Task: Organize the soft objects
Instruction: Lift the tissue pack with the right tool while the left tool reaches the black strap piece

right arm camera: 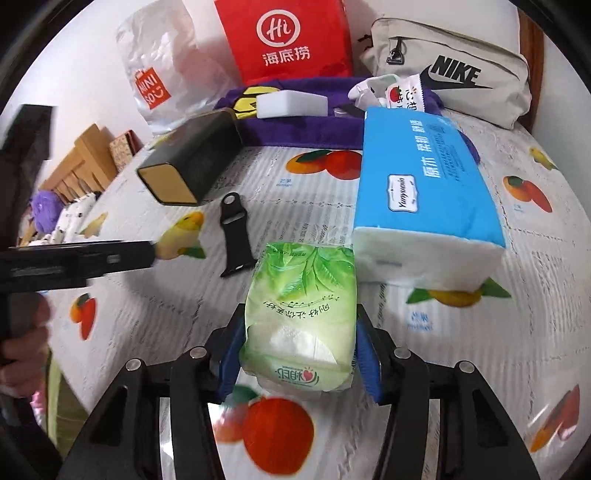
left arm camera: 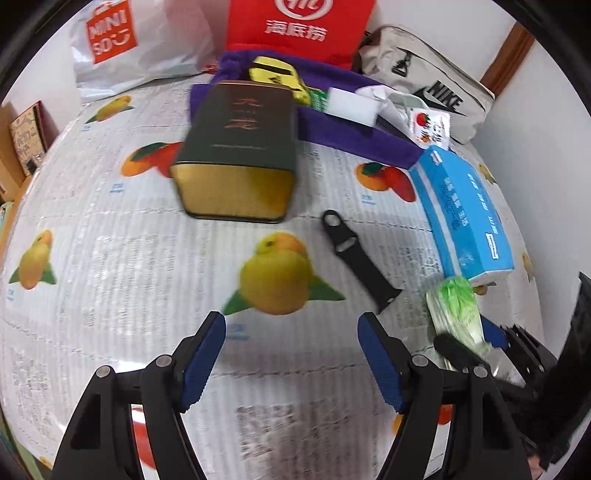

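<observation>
A green soft tissue pack (right arm camera: 303, 314) lies on the fruit-print tablecloth (right arm camera: 147, 332), and my right gripper (right arm camera: 300, 334) is shut on its near end, blue pads pressed against both sides. The left wrist view shows the same pack (left arm camera: 456, 302) at the lower right with the right gripper (left arm camera: 474, 338) around it. A larger blue tissue pack (right arm camera: 424, 177) lies just behind and to the right of it, close to touching. My left gripper (left arm camera: 291, 321) hangs open over the cloth with nothing between its fingers.
A dark tin with a gold end (left arm camera: 240, 155) and a black strap (left arm camera: 354, 251) lie mid-table. Behind are a purple cloth (left arm camera: 354, 133) with a white sponge (left arm camera: 354, 107), a red bag (left arm camera: 295, 26), a Nike pouch (left arm camera: 436, 85) and a Miniso bag (left arm camera: 110, 33).
</observation>
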A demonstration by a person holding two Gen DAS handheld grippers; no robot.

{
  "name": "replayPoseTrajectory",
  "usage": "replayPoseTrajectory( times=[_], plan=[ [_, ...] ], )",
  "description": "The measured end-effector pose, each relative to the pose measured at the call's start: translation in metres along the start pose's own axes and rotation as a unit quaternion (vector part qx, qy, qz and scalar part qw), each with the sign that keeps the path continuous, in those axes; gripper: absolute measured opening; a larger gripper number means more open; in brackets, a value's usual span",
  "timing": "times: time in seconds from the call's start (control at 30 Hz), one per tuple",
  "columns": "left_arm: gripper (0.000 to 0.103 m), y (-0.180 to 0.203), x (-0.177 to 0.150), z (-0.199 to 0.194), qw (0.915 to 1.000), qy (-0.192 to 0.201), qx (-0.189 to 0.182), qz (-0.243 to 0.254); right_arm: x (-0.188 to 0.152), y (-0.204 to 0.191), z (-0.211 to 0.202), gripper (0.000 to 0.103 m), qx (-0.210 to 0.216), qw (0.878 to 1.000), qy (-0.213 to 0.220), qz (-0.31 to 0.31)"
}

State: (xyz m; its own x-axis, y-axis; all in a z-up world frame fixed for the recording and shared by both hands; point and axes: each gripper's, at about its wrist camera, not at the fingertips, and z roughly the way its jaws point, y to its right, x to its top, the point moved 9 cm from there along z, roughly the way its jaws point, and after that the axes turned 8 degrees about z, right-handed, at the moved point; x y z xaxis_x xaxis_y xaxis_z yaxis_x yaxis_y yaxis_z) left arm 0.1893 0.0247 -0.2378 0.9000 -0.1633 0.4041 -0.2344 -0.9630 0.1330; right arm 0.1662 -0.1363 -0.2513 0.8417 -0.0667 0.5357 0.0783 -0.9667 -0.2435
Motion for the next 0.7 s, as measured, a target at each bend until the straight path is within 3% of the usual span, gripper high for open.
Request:
replayPoseTrajectory(
  times=[0.33,0.57,0.7],
  plan=[
    [0.072,0.042,0.027,0.032,0.9998,-0.003,0.006,0.017,-0.014,0.018,-0.039,0.053,0.001,1.000,0.018,-0.014],
    [0.073,0.048,0.036,0.052,0.9958,-0.001,0.085,0.035,-0.013,0.046,-0.050,0.053,-0.001,1.000,0.024,0.012],
    [0.077,0.037,0.027,0.046,0.9950,-0.003,0.094,0.035,-0.010,0.055,-0.050,0.053,0.001,0.999,0.025,0.021]
  ],
)
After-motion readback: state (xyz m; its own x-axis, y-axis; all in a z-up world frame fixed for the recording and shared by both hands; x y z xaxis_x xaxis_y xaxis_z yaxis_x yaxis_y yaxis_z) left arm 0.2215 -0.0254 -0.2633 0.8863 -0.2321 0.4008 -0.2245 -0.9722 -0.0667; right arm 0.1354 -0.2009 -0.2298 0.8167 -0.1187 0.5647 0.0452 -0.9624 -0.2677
